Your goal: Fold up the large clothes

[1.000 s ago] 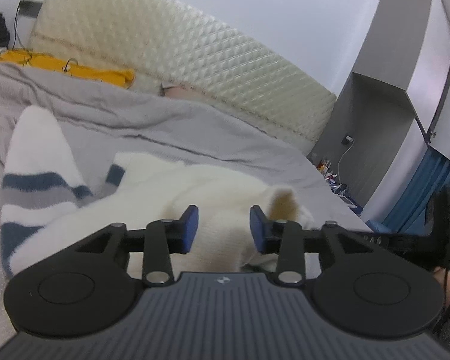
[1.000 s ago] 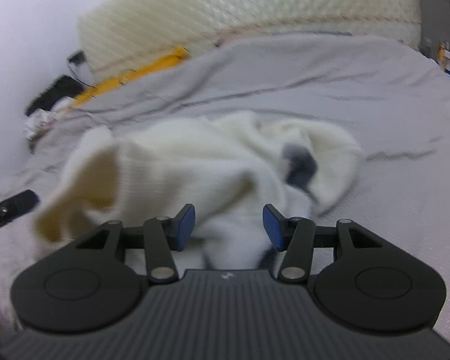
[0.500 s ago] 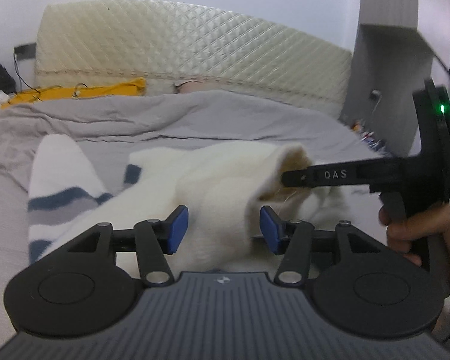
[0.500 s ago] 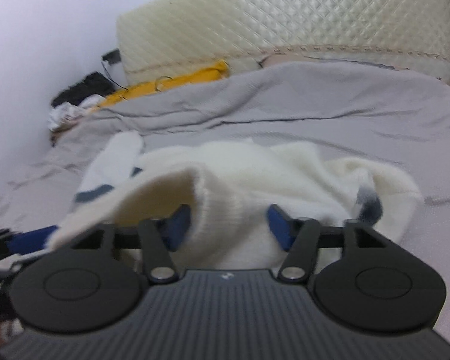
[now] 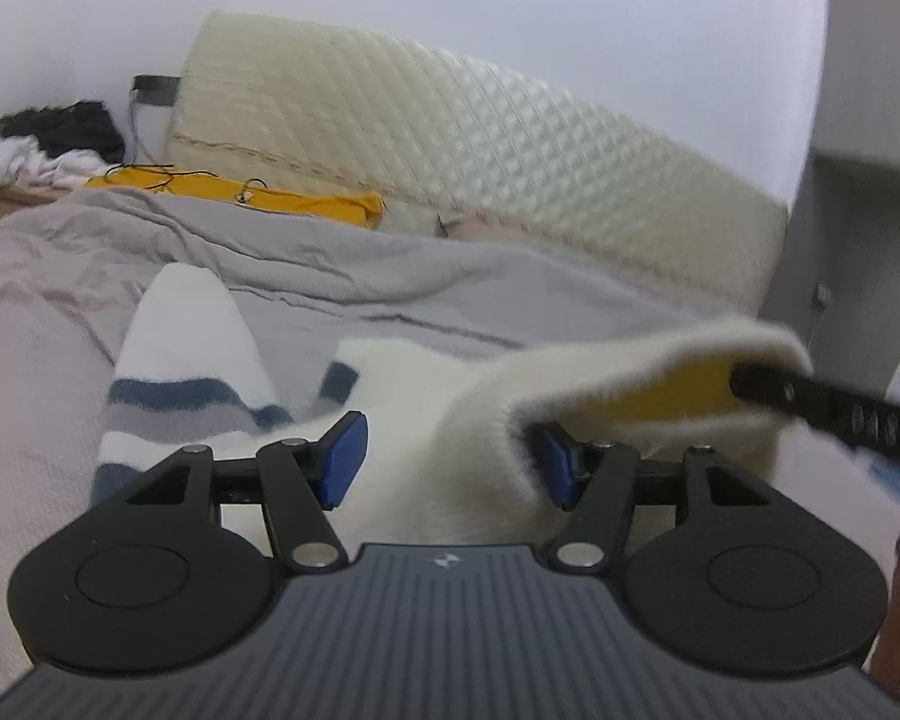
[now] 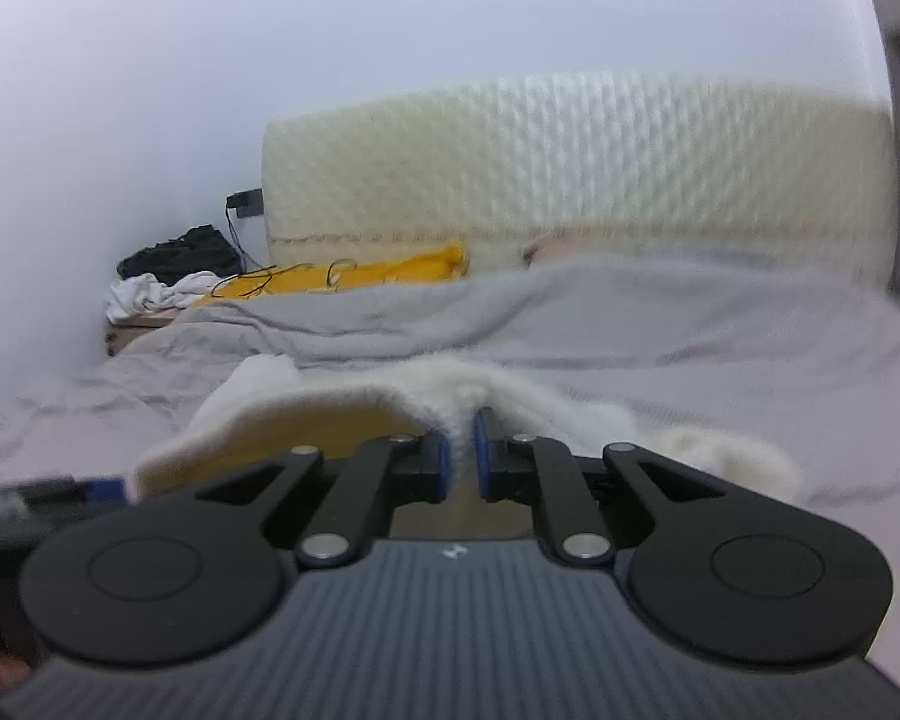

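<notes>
A fluffy white sweater (image 5: 426,420) lies on the grey bed sheet (image 5: 54,324), its blue and grey striped sleeve (image 5: 180,372) stretched out to the left. My left gripper (image 5: 450,463) is low over the sweater's body. Its jaws are opening, with the knit lying between the blue pads but not pinched. The hem's lifted edge (image 5: 660,354) drapes over the left gripper's right pad. In the right wrist view, my right gripper (image 6: 462,459) is shut on a ridge of the sweater's edge (image 6: 450,390) and holds it raised. Its black finger (image 5: 822,405) reaches in from the right in the left wrist view.
A quilted cream headboard (image 5: 480,168) stands at the far side of the bed. A yellow item (image 5: 240,198) with a cable lies before it. Dark and white clothes (image 6: 168,276) are piled at the far left. A grey cabinet (image 5: 858,240) rises on the right.
My right gripper has shut on the sweater's edge and pulled it up and to the right. My left gripper's jaws have spread wider, and its view has swung over the sweater.
</notes>
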